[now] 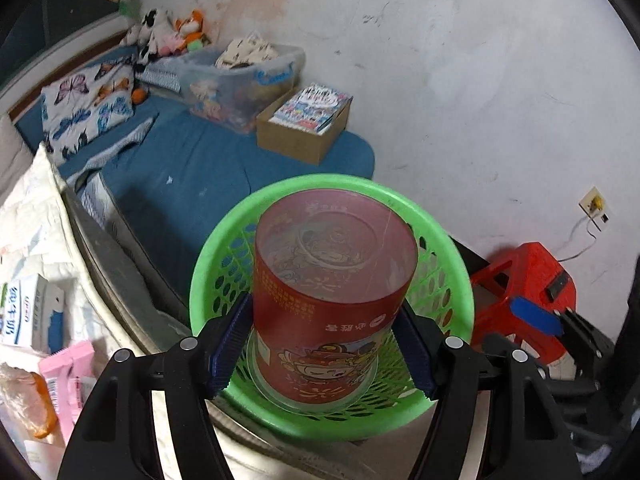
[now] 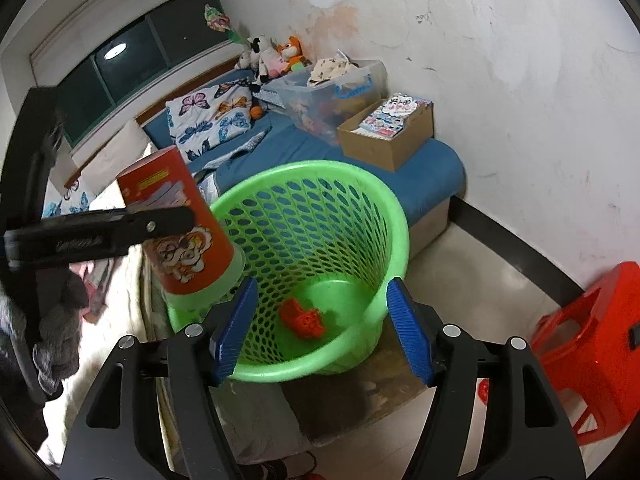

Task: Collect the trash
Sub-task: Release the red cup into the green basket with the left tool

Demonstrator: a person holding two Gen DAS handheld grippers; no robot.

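- Left gripper [image 1: 324, 344]: blue pads clamped on either side of a red cup [image 1: 332, 292]; the same gripper appears as a dark arm at the left of the right wrist view [image 2: 120, 232].
- Cup: red, printed with a cartoon figure and text, held upside down with its clear lid [image 1: 312, 384] lowest; it hangs over the near-left rim of the basket [image 2: 308, 216], tilted, lid end just at the rim.
- Right gripper [image 2: 320, 328]: fingers spread wide, holding nothing, aimed into the basket mouth.
- Basket: green, perforated wall, solid floor, standing on the floor beside the bed [image 1: 192, 160]. One red crumpled piece [image 2: 302, 318] lies on its bottom.
- Bed: blue cover; butterfly-print pillow [image 1: 84, 108], clear tub [image 1: 240, 84] of toys and cloth, brown box [image 1: 304, 128] holding a printed book, soft toys [image 1: 168, 32] at the far corner by the wall.
- Near left, on pale bedding: white carton [image 1: 32, 312], pink packet [image 1: 72, 376], orange wrapper [image 1: 28, 404].
- Right of the basket: red stool [image 1: 524, 296] on the floor, close to the wall; a socket [image 1: 594, 208] with a cable on the wall above it.
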